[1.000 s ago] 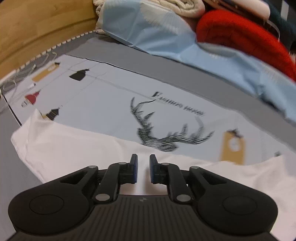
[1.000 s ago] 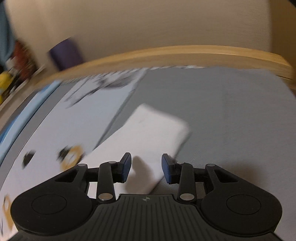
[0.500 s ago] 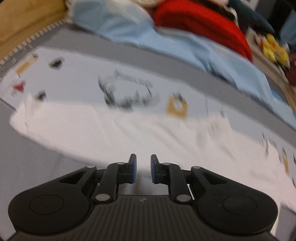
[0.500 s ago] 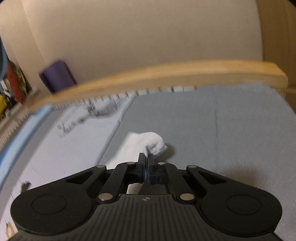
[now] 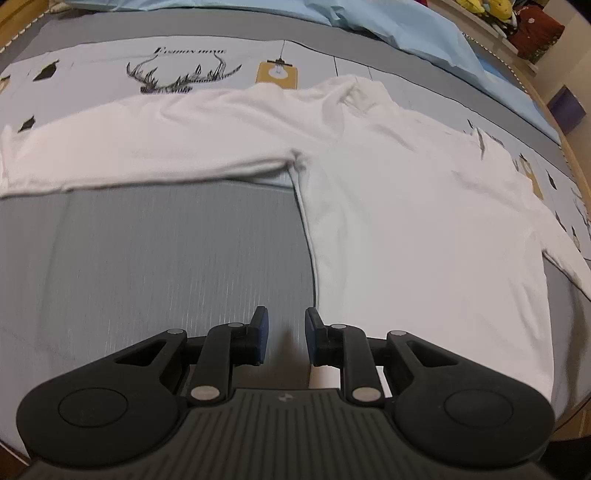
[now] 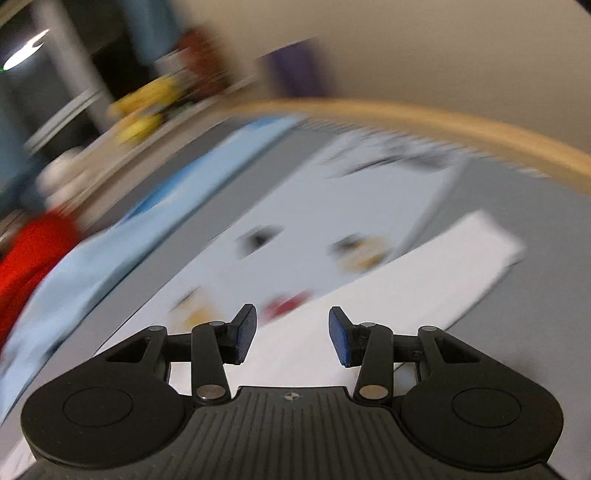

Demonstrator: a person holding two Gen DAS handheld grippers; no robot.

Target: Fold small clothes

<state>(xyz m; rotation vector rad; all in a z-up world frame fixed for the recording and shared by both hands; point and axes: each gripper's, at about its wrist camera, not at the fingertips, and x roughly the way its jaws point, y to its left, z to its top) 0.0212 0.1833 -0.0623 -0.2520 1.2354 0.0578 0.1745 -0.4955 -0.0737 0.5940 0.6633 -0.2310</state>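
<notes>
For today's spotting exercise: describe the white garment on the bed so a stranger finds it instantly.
Start at the grey bed with its printed sheet. Spread flat across both lies the white long-sleeved top, one sleeve stretched sideways; it is the only plain white piece.

The shirt lies flat on the bed, one sleeve stretched out to the left. The blanket lies behind it, at the bed's far side

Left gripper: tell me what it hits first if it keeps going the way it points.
Probably the grey bed sheet, right beside the side edge of the white shirt. The left gripper points steeply down, jaws opening with nothing between them; depth is unclear, so it might clip that edge.
</notes>
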